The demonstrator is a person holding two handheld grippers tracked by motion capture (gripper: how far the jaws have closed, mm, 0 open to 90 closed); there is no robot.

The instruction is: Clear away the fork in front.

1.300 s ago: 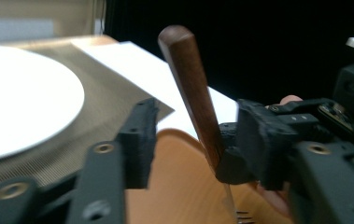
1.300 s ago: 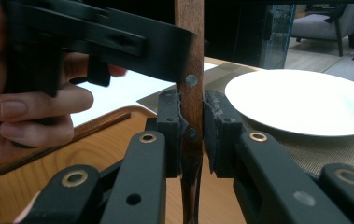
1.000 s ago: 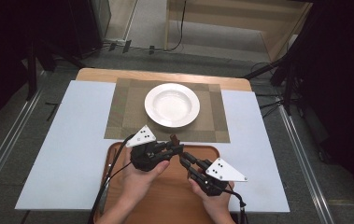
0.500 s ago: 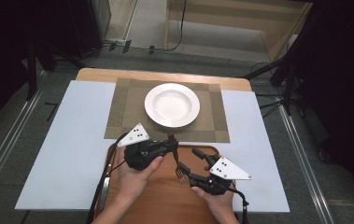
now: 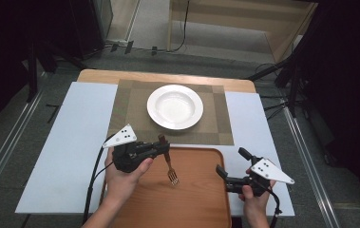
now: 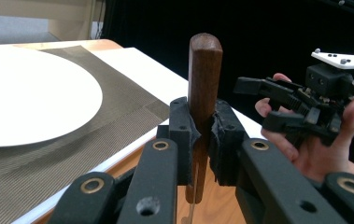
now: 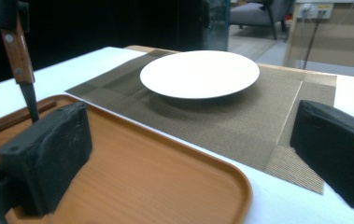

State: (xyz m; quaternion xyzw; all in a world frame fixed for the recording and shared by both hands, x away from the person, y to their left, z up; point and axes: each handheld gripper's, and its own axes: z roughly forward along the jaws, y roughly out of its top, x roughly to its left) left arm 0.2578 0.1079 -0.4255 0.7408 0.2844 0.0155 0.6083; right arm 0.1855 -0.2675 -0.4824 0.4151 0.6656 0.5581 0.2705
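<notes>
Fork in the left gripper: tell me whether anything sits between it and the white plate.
Nothing visible does. The left gripper is shut on the fork, held above the tray. Between it and the white plate lies only flat placemat. The right gripper hangs open, off to the side.

Bright overhead light, dark surroundings

One plate (image 5: 175, 106), one fork (image 5: 169, 164), one tray (image 5: 187, 209)
</notes>
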